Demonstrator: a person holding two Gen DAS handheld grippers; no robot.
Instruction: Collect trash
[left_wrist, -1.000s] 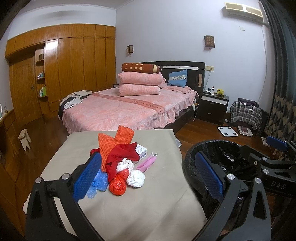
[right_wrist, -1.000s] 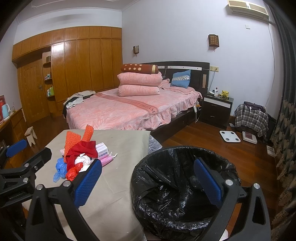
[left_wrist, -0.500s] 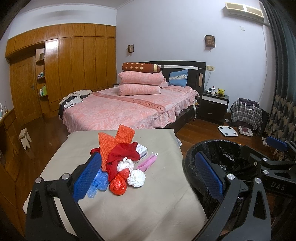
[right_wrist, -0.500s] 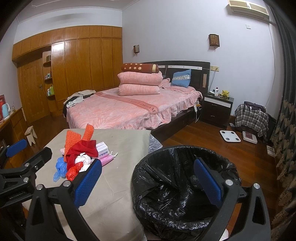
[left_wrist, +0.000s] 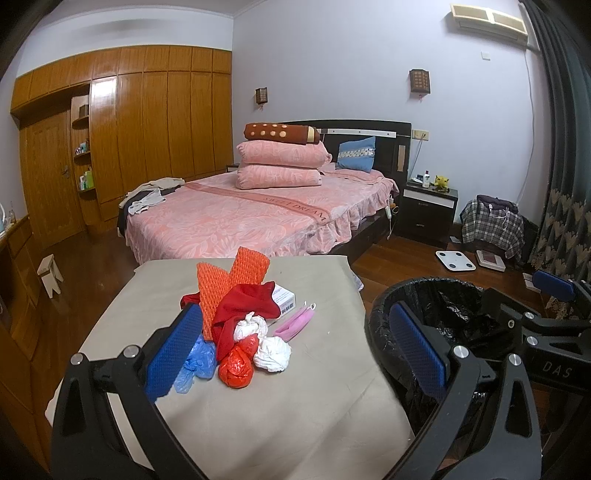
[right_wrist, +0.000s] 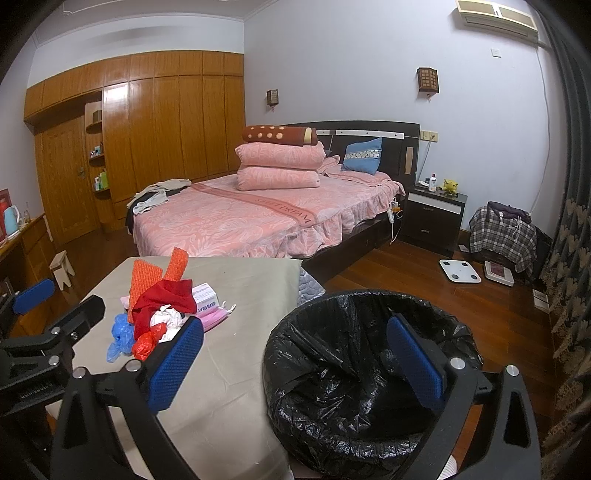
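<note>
Your left gripper (left_wrist: 295, 354) hangs above the near edge of a table (left_wrist: 277, 424) draped in grey-beige cloth, its blue-padded jaws spread wide and holding nothing. Between and just beyond those pads sits the trash pile, bunched together near the middle of the cloth: a knotted red plastic bag (left_wrist: 236, 367) at the front, a knotted white bag (left_wrist: 274, 354) touching its right side, a crumpled blue bag (left_wrist: 197, 363) partly hidden behind your left pad, a red cloth (left_wrist: 245, 302) draped over the heap, and two pieces of orange foam netting (left_wrist: 231, 280) standing up at the back. A small white box (left_wrist: 284, 301) pokes out from under the red cloth, and a pink item (left_wrist: 295, 323) lies on the cloth just to its right, apart from the bags.

Your right gripper (right_wrist: 295, 365) hovers over the bin (right_wrist: 365, 369), a round container lined with a crinkled black bag that stands just beside the table's right edge. Its jaws too are spread wide and empty, one pad over the table's corner, the other over the bin's far rim. Nothing can be made out inside the black liner.

Behind the table a bed (left_wrist: 240, 218) with a pink cover fills the room, folded quilts stacked near the headboard, and wooden wardrobes (left_wrist: 147, 129) line the left wall.
</note>
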